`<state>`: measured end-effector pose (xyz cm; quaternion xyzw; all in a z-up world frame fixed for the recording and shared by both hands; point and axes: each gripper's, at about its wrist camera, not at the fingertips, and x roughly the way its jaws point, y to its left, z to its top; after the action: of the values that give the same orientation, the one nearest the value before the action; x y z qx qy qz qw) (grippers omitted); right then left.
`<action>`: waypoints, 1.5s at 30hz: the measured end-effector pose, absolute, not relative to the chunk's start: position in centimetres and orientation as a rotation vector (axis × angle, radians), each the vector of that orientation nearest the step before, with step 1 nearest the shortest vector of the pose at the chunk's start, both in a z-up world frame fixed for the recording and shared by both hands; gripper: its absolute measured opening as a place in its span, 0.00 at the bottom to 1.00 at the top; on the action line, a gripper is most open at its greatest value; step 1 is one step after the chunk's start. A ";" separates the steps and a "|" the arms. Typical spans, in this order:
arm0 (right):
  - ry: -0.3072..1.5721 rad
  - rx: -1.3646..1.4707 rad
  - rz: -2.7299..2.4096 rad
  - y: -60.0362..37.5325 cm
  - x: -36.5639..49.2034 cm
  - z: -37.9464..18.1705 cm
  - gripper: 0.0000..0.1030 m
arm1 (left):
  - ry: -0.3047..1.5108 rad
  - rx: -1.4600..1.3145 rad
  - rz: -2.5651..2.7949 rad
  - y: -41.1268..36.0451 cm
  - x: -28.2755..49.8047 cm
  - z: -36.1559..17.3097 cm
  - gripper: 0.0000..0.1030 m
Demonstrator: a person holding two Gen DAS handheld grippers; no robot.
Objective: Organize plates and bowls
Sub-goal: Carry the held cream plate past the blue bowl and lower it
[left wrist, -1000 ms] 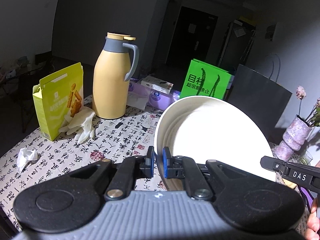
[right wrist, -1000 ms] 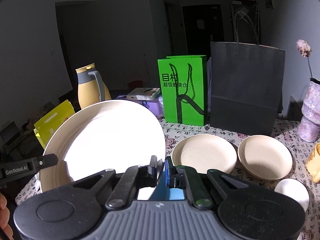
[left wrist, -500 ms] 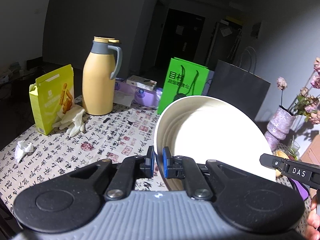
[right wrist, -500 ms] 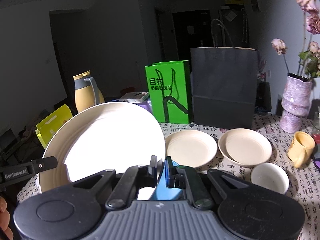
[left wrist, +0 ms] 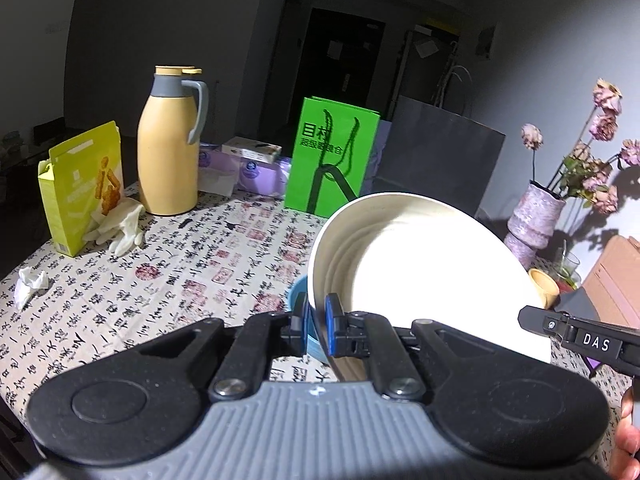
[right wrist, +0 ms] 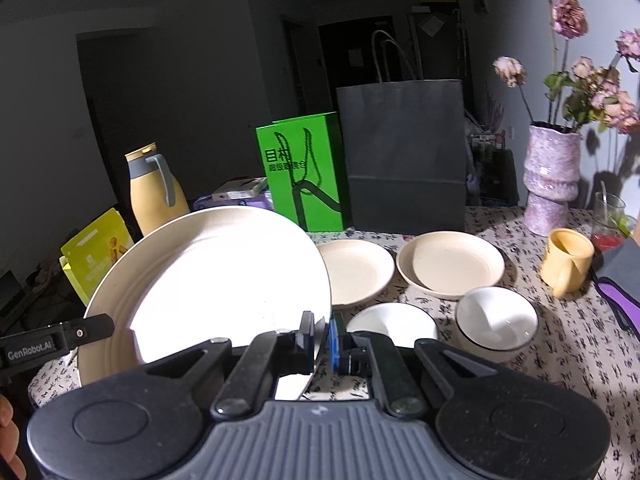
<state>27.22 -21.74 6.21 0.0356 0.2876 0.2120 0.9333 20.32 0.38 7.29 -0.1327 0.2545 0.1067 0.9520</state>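
Dim room, and on the table (right wrist: 560, 336) two small plates (right wrist: 354, 270) waited near white bowls (right wrist: 496, 320). Both the left gripper (left wrist: 316, 322) and the right gripper (right wrist: 320, 338) had their jaws clamped on the large plate's (right wrist: 216, 284) rim, holding it tilted above the cloth. I judged the carrying step; next it needed careful lowering.

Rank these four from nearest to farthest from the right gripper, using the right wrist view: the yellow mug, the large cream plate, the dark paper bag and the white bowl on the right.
1. Large cream plate: clamped in the right gripper, tilted up on its left.
2. White bowl: just ahead, to the right.
3. Yellow mug: farther right.
4. Dark paper bag: upright at the table's back.
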 end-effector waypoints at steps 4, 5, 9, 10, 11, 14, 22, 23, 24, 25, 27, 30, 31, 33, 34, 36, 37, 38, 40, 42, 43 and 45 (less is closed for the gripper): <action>0.589 0.078 0.417 -23.1 26.4 5.9 0.07 | 0.528 -0.264 0.199 -0.8 20.1 7.0 0.08; 0.590 0.080 0.413 -23.5 26.2 5.8 0.07 | 0.531 -0.262 0.194 -1.1 20.1 7.0 0.08; 0.588 0.089 0.396 -24.8 25.4 5.6 0.07 | 0.533 -0.246 0.181 -2.4 19.8 6.9 0.08; 0.587 0.091 0.392 -25.1 25.2 5.5 0.07 | 0.533 -0.242 0.178 -2.7 19.6 6.8 0.08; 0.587 0.095 0.388 -25.4 25.0 5.4 0.07 | 0.534 -0.240 0.175 -3.0 19.6 6.8 0.08; 0.583 0.100 0.374 -26.2 24.4 5.1 0.07 | 0.540 -0.238 0.166 -3.7 19.3 6.5 0.08; 0.585 0.117 0.339 -28.2 23.6 3.9 0.07 | 0.565 -0.215 0.134 -5.7 19.3 5.4 0.08; 0.584 0.121 0.334 -28.5 23.5 3.7 0.07 | 0.569 -0.214 0.129 -5.9 19.4 5.2 0.08; 0.584 0.125 0.332 -28.7 23.4 3.5 0.07 | 0.574 -0.212 0.126 -6.1 19.5 4.9 0.09; 0.585 0.128 0.330 -29.0 23.3 3.3 0.07 | 0.579 -0.209 0.122 -6.2 19.5 4.7 0.09; 0.589 0.133 0.325 -29.4 23.1 2.8 0.07 | 0.591 -0.199 0.120 -6.6 19.6 4.2 0.09; 0.595 0.131 0.316 -29.8 22.8 2.0 0.07 | 0.606 -0.188 0.116 -7.1 19.8 3.4 0.09; 0.597 0.132 0.314 -29.9 22.8 1.8 0.07 | 0.611 -0.186 0.114 -7.3 19.9 3.2 0.09; 0.603 0.134 0.310 -30.3 22.8 1.4 0.07 | 0.619 -0.184 0.107 -7.5 20.0 2.8 0.09; 0.607 0.137 0.308 -30.5 22.9 1.2 0.07 | 0.623 -0.182 0.102 -7.7 20.0 2.6 0.09; 0.613 0.143 0.304 -30.8 22.9 0.8 0.07 | 0.632 -0.178 0.097 -7.9 20.1 2.2 0.09; 0.616 0.147 0.302 -31.0 22.9 0.5 0.07 | 0.637 -0.175 0.095 -8.0 20.1 1.9 0.09; 0.618 0.148 0.300 -31.1 22.8 0.3 0.07 | 0.642 -0.172 0.093 -8.1 20.1 1.7 0.09; 0.624 0.151 0.296 -31.3 22.8 -0.1 0.07 | 0.651 -0.167 0.091 -8.4 20.2 1.3 0.09; 0.631 0.155 0.293 -31.5 22.7 -0.7 0.07 | 0.660 -0.163 0.089 -8.5 20.3 0.9 0.09; 0.635 0.158 0.291 -31.5 22.8 -0.9 0.07 | 0.664 -0.161 0.087 -8.6 20.4 0.7 0.09; 0.643 0.164 0.289 -31.7 22.8 -1.4 0.07 | 0.672 -0.156 0.088 -8.8 20.5 0.3 0.09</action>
<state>22.80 -31.66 -1.39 0.0804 0.3145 0.1411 0.9352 20.50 -8.81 0.33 -0.0766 0.3293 0.0432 0.9401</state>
